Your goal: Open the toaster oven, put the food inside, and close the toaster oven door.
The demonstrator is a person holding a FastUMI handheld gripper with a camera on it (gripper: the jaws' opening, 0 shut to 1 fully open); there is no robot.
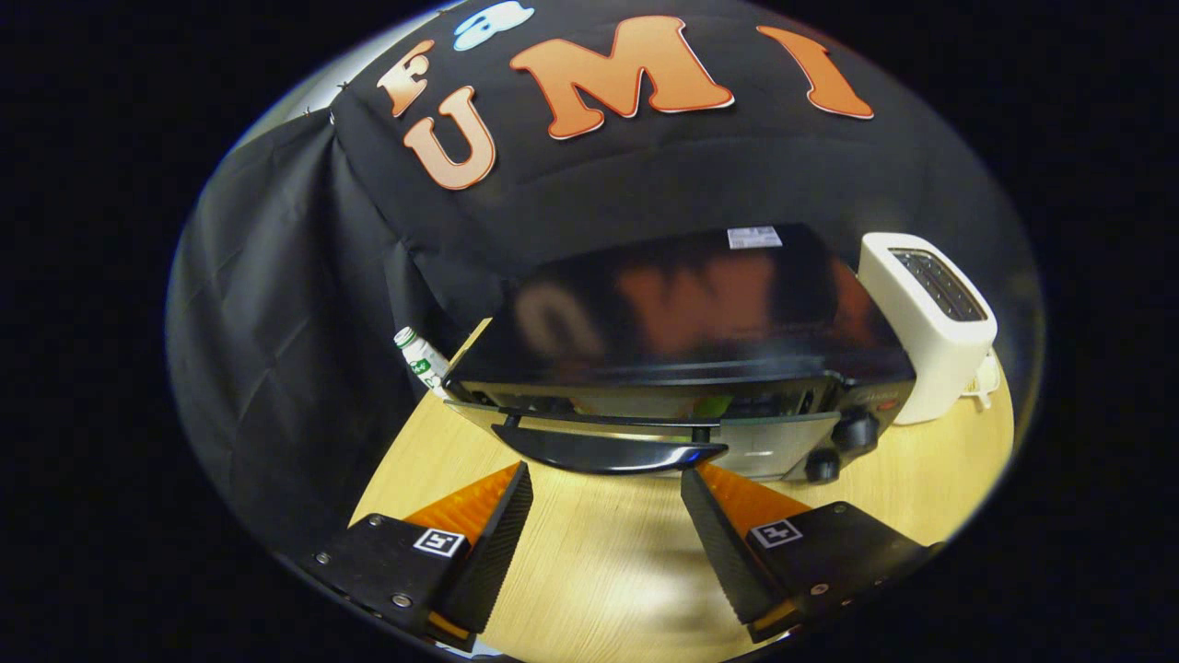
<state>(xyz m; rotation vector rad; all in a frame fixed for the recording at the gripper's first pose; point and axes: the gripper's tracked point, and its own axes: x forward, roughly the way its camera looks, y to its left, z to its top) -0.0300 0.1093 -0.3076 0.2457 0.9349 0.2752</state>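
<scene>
So the gripper point(606, 502) sits with its fingers spread wide and nothing between them, hovering over bare wooden table point(599, 571) right in front of the toaster oven point(677, 354). The oven's door handle point(608, 451) is just ahead of the fingertips, roughly spanning the gap between them, and the door point(645, 428) looks tipped slightly out at the top, though I can't tell for sure whether it's cracked open or just reflecting oddly. I can't pick out the food clearly; there's a greenish blur behind the glass, too smeared to call. Risk-wise I'd guess the curved, glossy handle could slip off a finger, or a hard pull could drag the whole oven forward toward the table edge. The two knobs point(852, 433) sit just right of the handle, easy to bump. Room is decent in front of the oven; tighter beside it, with a small bottle point(422, 357) at its left corner and a white toaster point(930, 322) against its right side.
</scene>
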